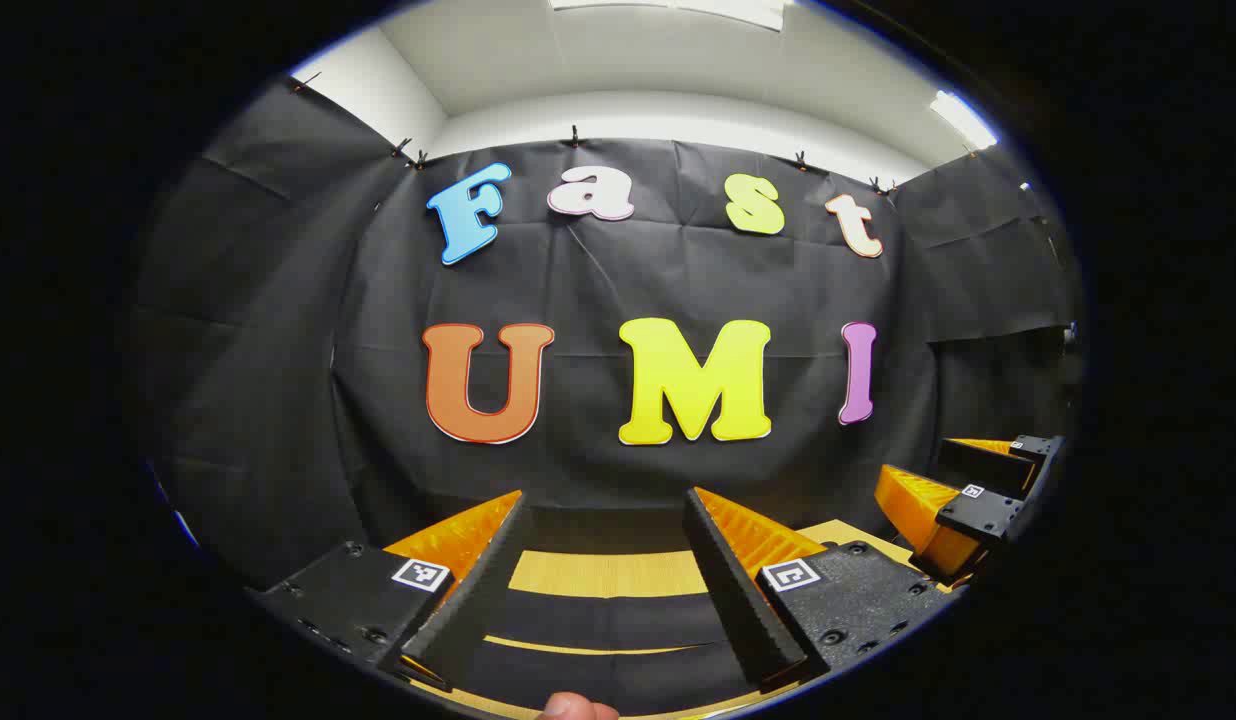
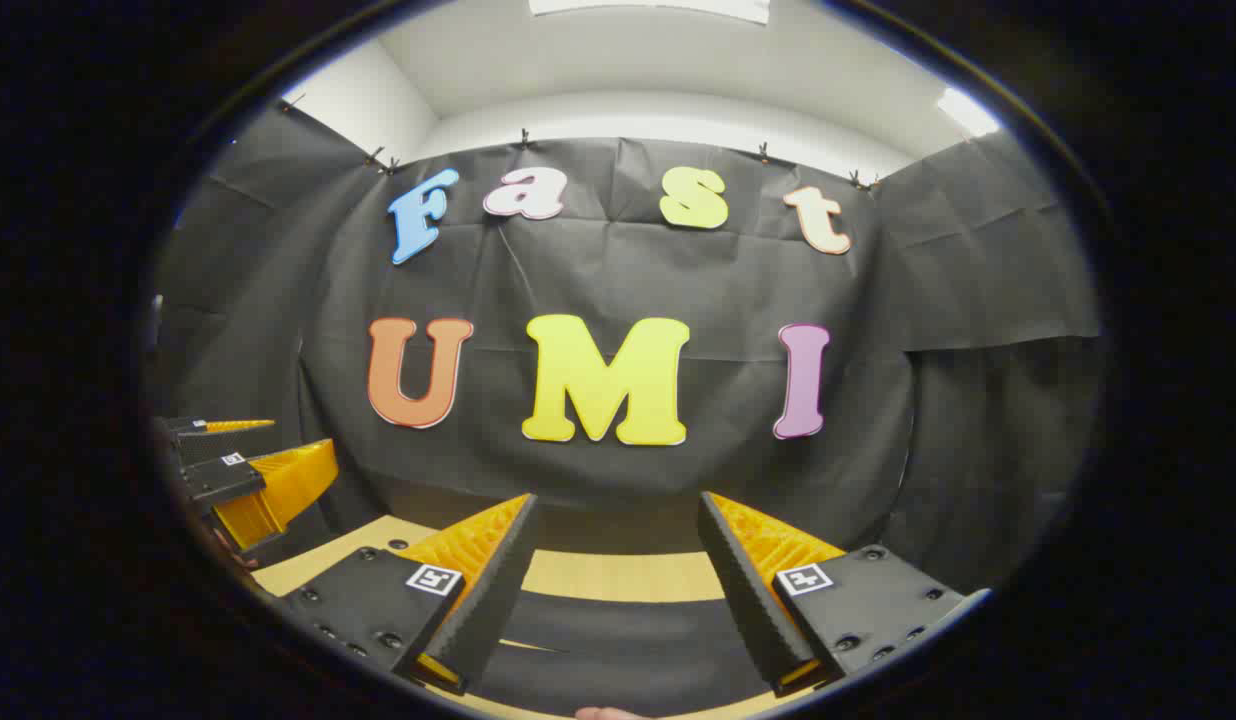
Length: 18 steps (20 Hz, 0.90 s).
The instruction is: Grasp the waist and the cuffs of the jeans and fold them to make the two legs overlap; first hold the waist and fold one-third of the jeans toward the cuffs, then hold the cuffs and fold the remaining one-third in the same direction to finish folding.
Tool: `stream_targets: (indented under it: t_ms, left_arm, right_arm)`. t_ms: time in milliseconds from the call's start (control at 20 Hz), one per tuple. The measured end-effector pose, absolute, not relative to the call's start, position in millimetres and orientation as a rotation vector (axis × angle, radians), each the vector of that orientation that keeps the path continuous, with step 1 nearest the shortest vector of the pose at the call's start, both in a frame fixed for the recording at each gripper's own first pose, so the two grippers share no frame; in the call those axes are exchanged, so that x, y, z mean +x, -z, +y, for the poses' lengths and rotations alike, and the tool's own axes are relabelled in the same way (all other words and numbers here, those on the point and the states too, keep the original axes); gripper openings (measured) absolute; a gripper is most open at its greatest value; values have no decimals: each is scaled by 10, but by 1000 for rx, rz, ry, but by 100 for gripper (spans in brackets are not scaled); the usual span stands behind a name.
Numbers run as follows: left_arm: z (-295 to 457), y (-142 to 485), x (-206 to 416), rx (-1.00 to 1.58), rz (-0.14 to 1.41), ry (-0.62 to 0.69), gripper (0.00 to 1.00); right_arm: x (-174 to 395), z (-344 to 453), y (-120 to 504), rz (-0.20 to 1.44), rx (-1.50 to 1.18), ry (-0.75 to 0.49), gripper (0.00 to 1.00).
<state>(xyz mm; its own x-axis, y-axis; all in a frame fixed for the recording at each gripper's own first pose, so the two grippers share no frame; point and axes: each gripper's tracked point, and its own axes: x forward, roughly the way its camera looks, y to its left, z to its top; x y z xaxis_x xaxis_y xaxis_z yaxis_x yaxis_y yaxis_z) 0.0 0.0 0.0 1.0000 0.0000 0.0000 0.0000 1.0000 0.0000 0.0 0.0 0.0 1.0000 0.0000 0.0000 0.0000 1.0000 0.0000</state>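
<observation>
The left gripper [image 1: 606,520] is holding its ribbed orange-and-black wedge fingers apart over the pale wooden tabletop [image 1: 608,575]. Dark jeans [image 1: 608,625] are lying flat below, edges cut off. The right gripper [image 2: 616,520] is likewise gaping, grasping nothing.

Bright ceiling lights [image 1: 963,118], sharp focus, strong fisheye edge bending

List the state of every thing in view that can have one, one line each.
left gripper: open, fingers apart, nothing between them, held above the table.
right gripper: open, fingers apart, holding nothing, level with the left one.
jeans: dark cloth lying flat on the table below the fingers, not gripped.
table: wooden top, partly covered by the cloth.
</observation>
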Motion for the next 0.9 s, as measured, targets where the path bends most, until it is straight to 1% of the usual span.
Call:
stream_targets:
  t_ms: [500, 750, 900]
  left_arm:
    - [-155, 83, 169, -22, 11, 16, 97]
    - [-254, 118, 255, -16, 17, 33, 97]
    - [-217, 173, 290, -15, 26, 18, 98]
  right_arm:
    - [75, -385, -11, -8, -8, 66, 98]
    - [154, -435, 7, -6, -8, 63, 97]
    - [199, -471, 73, 8, -2, 60, 97]
